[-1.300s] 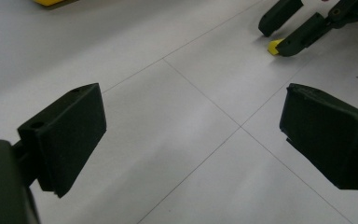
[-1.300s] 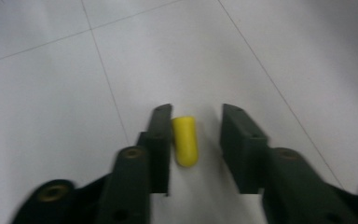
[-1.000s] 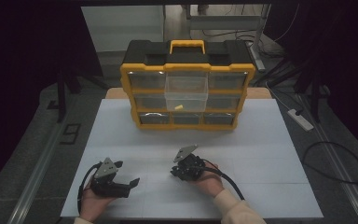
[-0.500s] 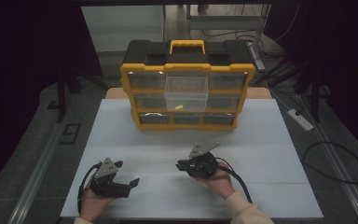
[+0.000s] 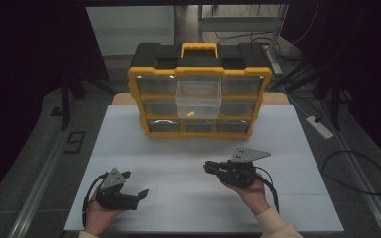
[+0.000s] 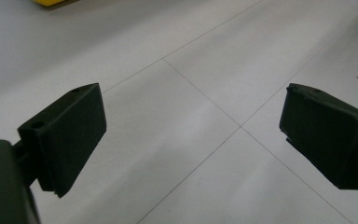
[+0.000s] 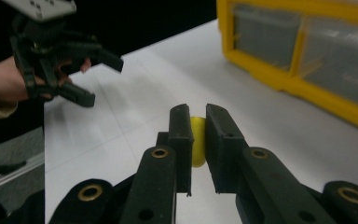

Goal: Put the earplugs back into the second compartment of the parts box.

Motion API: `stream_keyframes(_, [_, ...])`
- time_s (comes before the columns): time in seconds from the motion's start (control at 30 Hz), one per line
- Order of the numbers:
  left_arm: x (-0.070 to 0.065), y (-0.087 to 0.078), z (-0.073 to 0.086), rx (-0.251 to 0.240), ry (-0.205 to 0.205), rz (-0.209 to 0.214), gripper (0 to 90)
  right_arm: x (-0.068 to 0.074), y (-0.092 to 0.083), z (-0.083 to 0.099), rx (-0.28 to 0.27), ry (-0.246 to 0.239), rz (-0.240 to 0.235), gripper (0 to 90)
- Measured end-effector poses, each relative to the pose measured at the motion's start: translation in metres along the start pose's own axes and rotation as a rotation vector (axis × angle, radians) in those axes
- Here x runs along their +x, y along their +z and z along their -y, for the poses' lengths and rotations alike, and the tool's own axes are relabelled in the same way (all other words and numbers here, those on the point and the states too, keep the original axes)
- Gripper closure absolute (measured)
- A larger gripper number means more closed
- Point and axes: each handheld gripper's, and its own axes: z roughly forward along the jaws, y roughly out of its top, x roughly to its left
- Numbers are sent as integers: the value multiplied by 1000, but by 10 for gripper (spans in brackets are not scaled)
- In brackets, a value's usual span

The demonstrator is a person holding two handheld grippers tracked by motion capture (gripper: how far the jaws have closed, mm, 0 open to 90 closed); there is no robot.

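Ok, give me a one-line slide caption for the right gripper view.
Right gripper pinching a small yellow piece above the white table, yellow organizer ahead, left gripper open.

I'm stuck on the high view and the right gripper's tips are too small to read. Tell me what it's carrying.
Observer: The right gripper is shut on a small yellow piece, pinched between its pads.
Operator: Report the left gripper.
Observer: The left gripper is open, nothing between its jaws, bare white table below.
Operator: Say which way the right one points.
Observer: Toward the left gripper, with the yellow organizer off to its right.
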Motion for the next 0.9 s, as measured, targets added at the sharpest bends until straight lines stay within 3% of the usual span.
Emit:
stream_keyframes(0.27, [0,0,0,0,0,0,71,-2,-24,-13,-88,-6,37,805])
stream_keyframes(0.57, [0,1,-1,3,7,3,71,-2,-50,-44,-178,-32,73,805])
stream_keyframes(0.9, [0,1,-1,3,8,1,71,-2,-60,-80,-244,-72,74,805])
